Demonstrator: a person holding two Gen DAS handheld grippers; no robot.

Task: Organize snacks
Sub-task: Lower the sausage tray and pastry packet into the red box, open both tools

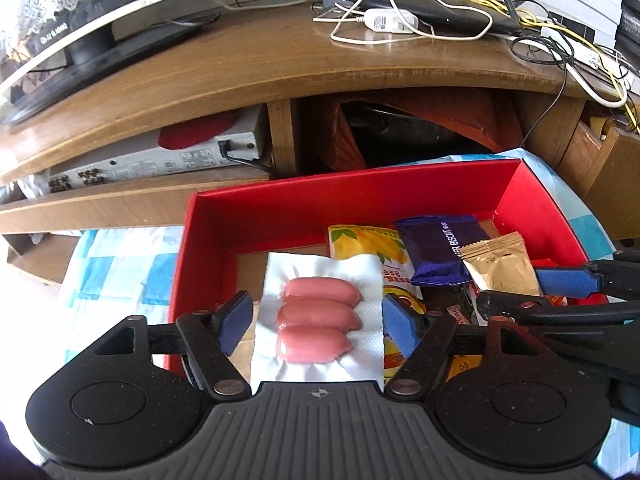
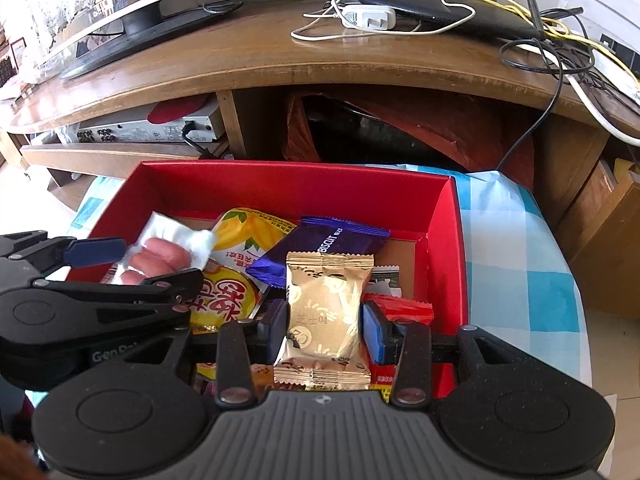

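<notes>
Sausage pack [image 1: 318,314] lies between the parted pads of the left gripper [image 1: 318,316], neither pad pressing it, inside the red box [image 1: 304,196]. Right gripper [image 2: 324,326] is clamped on the gold packet [image 2: 326,312], near the box's right wall; bare floor remains at the box's left.

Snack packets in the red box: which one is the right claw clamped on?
The gold packet, pinched between the right claw pads; the purple biscuit packet lies free behind it.

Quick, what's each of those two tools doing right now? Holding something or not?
Left tool: open, its pads standing either side of the white sausage pack without pressing it.
Right tool: shut on the gold snack packet, over the red box.
</notes>
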